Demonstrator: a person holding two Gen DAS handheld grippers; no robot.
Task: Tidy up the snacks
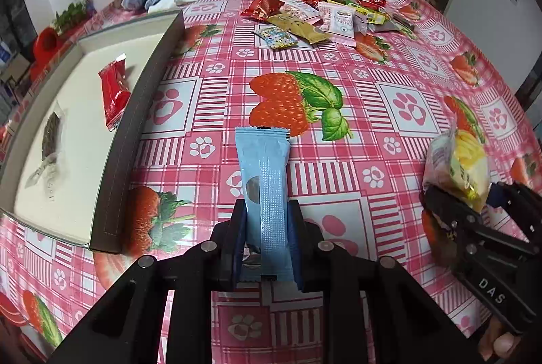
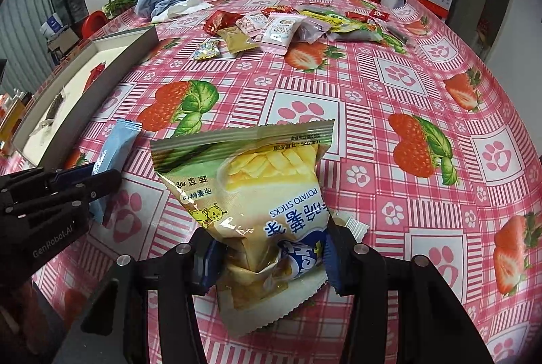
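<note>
The left tool (image 1: 266, 221) is clamped on a long light-blue plastic snack sachet (image 1: 266, 174), which points forward above the worktop with the pink checked strawberry cloth (image 1: 389, 99). The right tool (image 2: 267, 259) is clamped on the lower part of a yellow potato-sticks bag (image 2: 250, 191), held above the same cloth with its print upside down. To the left stands a shallow dark-walled tray with a white floor (image 1: 142, 113); a red snack packet (image 1: 114, 91) and a dark clear-wrapped packet (image 1: 50, 140) lie inside it. A pile of mixed snack packets (image 1: 321, 16) lies at the far side, well apart from both tools.
</note>
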